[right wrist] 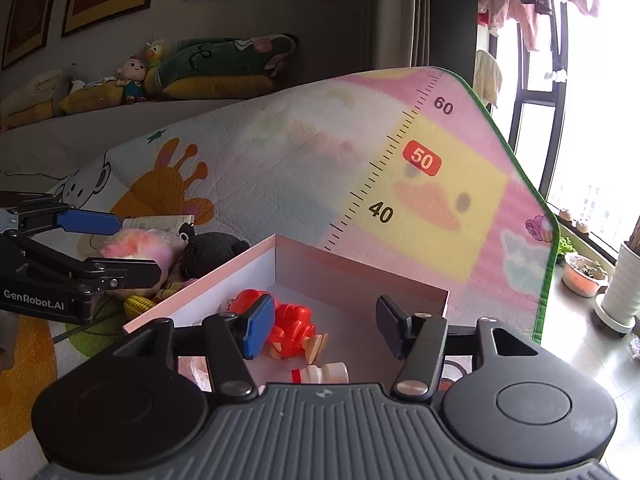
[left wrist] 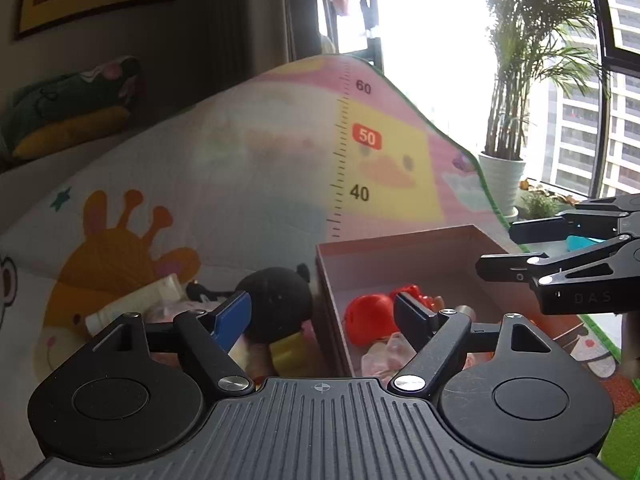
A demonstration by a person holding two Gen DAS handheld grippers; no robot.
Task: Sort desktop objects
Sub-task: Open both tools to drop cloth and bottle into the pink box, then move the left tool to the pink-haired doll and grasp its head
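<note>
Pink cardboard box (right wrist: 360,276) sits on the play mat (right wrist: 280,152), already holding a red toy figure (right wrist: 290,326). My left gripper (left wrist: 320,316) is spread wide and empty, straddling the box's left wall, with the black plush toy (left wrist: 276,304) just beside it in the unsorted pile. My right gripper (right wrist: 320,328) hangs parted and empty over the box. I judge that next comes a fresh pick: the left must swing over the plush and pinch it.

L gripper (left wrist: 324,314): blk, blue pad | R gripper (right wrist: 326,326): blk, blue pad, silver screws
</note>
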